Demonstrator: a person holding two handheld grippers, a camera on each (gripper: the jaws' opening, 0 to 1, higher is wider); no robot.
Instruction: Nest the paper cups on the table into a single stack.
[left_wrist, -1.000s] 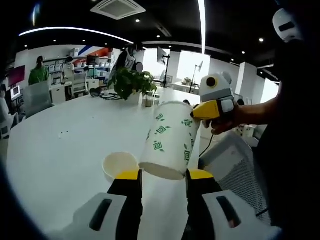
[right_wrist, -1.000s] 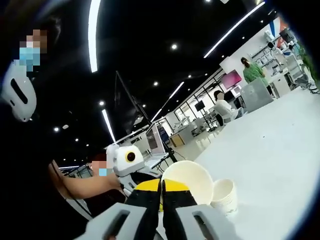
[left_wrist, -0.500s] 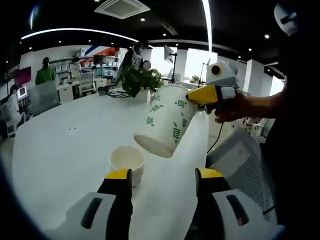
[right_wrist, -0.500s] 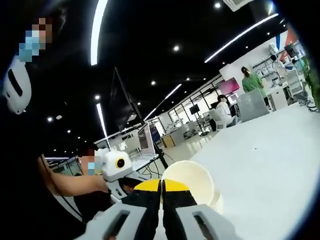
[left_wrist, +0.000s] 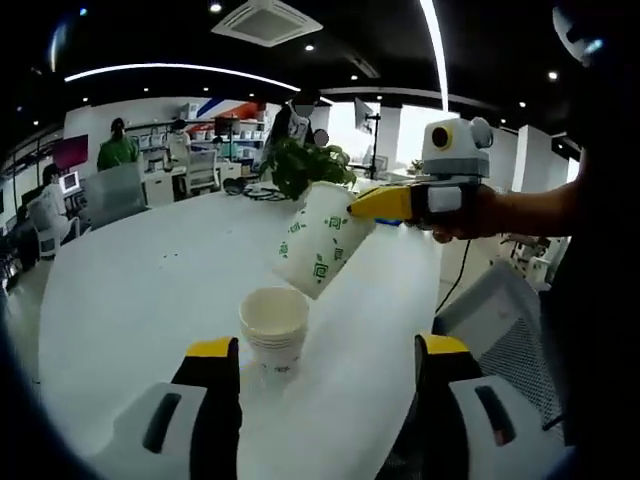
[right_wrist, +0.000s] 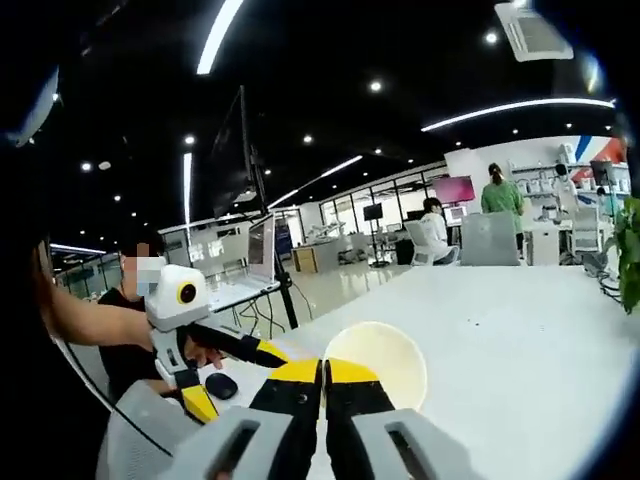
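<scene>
Patterned cup (left_wrist: 318, 252), pinched by right gripper (left_wrist: 352, 211), hangs seemingly above plain cups (left_wrist: 272, 328); left gripper (left_wrist: 325, 350) gapes.

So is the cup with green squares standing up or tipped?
Tipped. The right gripper holds the printed paper cup by its rim, slanted in the air above the upright paper cup stack.

No legible text, brand, number or sign. The tilted paper cup (left_wrist: 318, 250), at 12 o'clock of the left gripper view, bears green square motifs, not letters. Wall screens and banners at 10 to 11 o'clock are too small to read.
</scene>
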